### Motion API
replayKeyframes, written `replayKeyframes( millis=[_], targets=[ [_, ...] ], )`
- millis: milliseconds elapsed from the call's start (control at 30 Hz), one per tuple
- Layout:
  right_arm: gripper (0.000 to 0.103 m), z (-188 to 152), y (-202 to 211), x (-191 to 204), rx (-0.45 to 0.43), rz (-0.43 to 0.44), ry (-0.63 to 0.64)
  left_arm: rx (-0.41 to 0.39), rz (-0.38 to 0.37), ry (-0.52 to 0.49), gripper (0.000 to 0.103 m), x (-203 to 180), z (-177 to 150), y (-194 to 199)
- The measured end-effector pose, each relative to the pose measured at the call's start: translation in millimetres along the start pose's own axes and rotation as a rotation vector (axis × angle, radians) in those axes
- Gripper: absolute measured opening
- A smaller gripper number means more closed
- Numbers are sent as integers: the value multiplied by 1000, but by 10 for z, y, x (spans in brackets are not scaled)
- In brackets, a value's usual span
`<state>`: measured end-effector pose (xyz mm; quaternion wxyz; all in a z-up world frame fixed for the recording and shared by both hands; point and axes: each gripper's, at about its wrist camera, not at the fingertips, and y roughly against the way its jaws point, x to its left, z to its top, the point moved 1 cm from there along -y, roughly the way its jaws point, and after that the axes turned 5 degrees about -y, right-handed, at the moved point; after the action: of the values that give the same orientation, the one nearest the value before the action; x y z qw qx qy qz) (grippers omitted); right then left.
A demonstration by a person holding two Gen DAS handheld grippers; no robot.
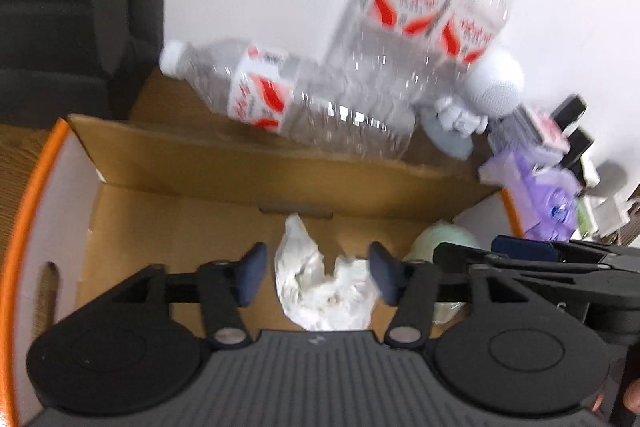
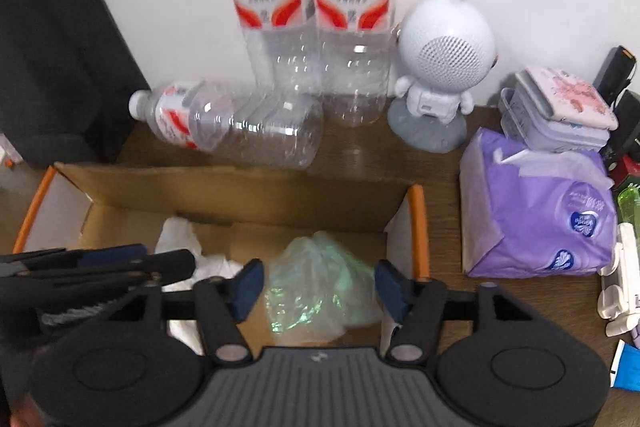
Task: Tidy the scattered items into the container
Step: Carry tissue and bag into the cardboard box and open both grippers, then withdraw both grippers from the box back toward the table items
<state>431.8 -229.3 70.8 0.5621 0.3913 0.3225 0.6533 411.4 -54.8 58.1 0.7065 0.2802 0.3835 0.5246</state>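
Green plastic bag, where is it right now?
In the right wrist view, the green plastic bag lies inside the cardboard box at its right end, right of the white crumpled paper, between the open right gripper fingers.

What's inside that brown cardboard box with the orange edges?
Inside the brown cardboard box lie a crumpled white paper wad and a crumpled pale green plastic bag. Both open grippers, left and right, cover the box's near part, so anything there is unseen.
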Motion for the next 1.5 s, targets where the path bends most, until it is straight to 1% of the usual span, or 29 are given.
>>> replayKeyframes(
  millis=[33, 67, 100, 133, 167, 233, 267, 333, 433, 500, 567, 733, 900, 1000, 1100, 1167, 1267, 1400, 1500],
  targets=[
    [70, 19, 54, 1, -12, -3, -4, -19, 1, -4, 72, -3, 21, 88],
    [73, 38, 105, -2, -24, -8, -9, -33, 13, -11, 73, -14, 43, 166],
    [73, 60, 160, -9, -35, -9, -13, -41, 29, -23, 75, -37, 64, 250],
    [73, 66, 229, -4, -42, -9, -16, -44, 44, -35, 81, -58, 86, 347],
    [73, 67, 302, 9, -46, -8, -17, -42, 63, -45, 85, -77, 103, 431],
    [74, 50, 452, 51, -48, -11, -12, -39, 124, -72, 100, -127, 104, 590],
    [74, 33, 545, 80, -47, -17, -6, -40, 165, -87, 103, -154, 85, 676],
    [77, -8, 713, 123, -54, -20, 8, -40, 230, -119, 103, -207, 29, 868],
    [85, -76, 1007, 150, -70, -22, 3, -15, 281, -143, 103, -252, -68, 1106],
    [85, -130, 1183, 170, -60, -14, -13, 13, 303, -168, 103, -294, -134, 1250],
    [85, -200, 1353, 206, -49, -13, -16, 2, 324, -188, 103, -361, -197, 1449],
    [87, -383, 1829, 308, -75, -6, -17, -57, 324, -187, 103, -501, -314, 2001],
    [90, -533, 2291, 387, -129, 6, -1, -122, 329, -199, 103, -674, -427, 2439],
    [90, -639, 2512, 438, -170, 8, 3, -185, 331, -197, 103, -732, -545, 2644],
    [91, -798, 2689, 446, -244, 22, 7, -268, 330, -204, 103, -766, -756, 2793],
    [92, -931, 2731, 431, -284, 41, 7, -308, 335, -222, 103, -791, -917, 2822],
    [92, -1148, 2713, 418, -323, 51, 6, -343, 334, -222, 103, -788, -1143, 2796],
    [92, -1465, 2612, 399, -349, 66, 11, -371, 323, -212, 103, -728, -1472, 2753],
    [92, -1727, 2542, 391, -385, 72, 25, -431, 317, -256, 103, -728, -1745, 2754]
  ],
)
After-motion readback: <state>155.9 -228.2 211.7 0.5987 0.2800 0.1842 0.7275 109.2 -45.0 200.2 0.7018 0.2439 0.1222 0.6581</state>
